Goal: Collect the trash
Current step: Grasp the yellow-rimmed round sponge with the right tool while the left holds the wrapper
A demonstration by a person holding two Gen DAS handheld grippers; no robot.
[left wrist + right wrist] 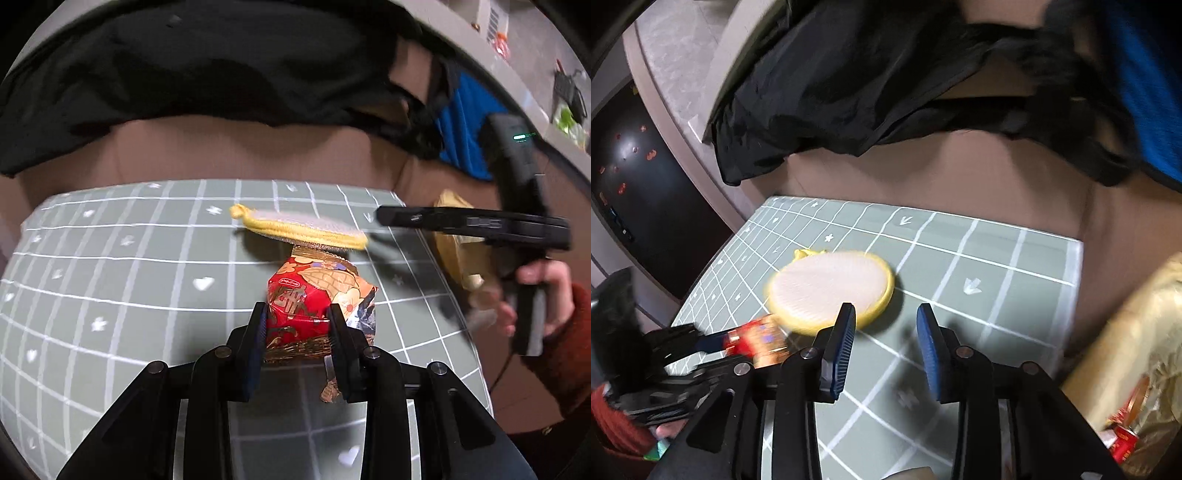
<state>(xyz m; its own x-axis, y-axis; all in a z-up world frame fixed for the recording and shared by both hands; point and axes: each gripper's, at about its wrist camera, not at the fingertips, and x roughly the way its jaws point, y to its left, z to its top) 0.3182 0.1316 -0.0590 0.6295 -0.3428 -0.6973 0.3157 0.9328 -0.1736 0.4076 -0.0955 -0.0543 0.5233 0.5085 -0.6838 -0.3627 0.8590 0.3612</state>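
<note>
My left claw [297,325] grips a crinkled red-and-gold foil wrapper [317,295], its ribbed pads pressed on both sides and holding it above the mat [129,277]. The wrapper is glossy and creased, printed with flowers, a large gold character and a small white label too fine to read. The mat is soft grey-green with a white grid, hearts and stars. Behind the wrapper lies a round scrubbing pad [831,286], pale mesh edged in yellow cloth. My right claw [886,325] hangs open and empty, beside a shiny gold bag [1126,350].
</note>
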